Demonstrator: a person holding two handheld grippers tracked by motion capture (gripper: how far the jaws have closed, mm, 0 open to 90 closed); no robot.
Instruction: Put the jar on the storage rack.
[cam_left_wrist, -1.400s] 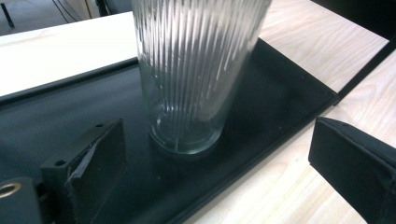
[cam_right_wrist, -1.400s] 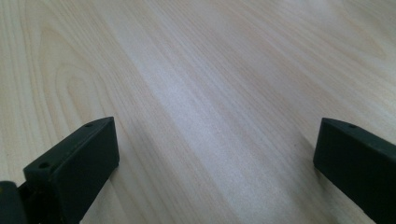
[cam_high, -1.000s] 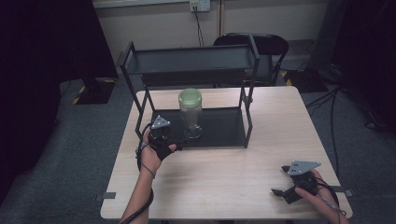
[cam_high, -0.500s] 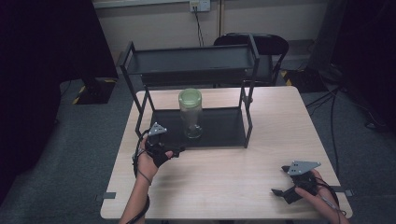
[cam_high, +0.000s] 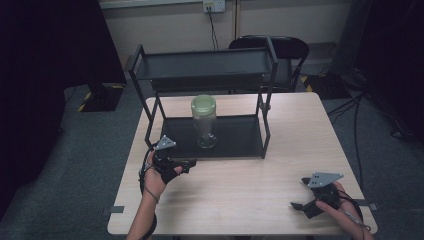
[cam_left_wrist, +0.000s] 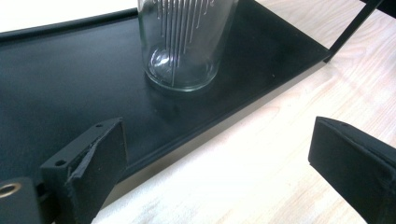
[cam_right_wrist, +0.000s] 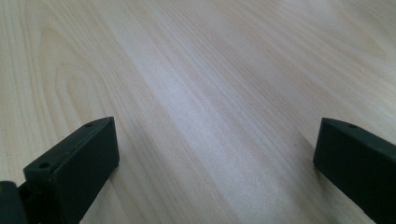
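The glass jar (cam_high: 204, 121) was seen upright on the rack's lower shelf (cam_high: 240, 137), ungrasped, while the left gripper (cam_high: 186, 163), jaws apart, was held near the shelf's front edge and the right gripper (cam_high: 299, 194), likewise parted, was rested at the tabletop's front right corner.

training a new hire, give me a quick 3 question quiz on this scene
1. True or false: the jar stands on the rack's lower shelf.
2. Which gripper is nearer the jar: A) the left gripper or B) the right gripper?
3. Fill in: the jar's lid is ____ in colour.

Key: 1 true. 2 A: it sits at the shelf's front edge, jaws open, while the right gripper rests open over the table near its right front corner. 3 green.
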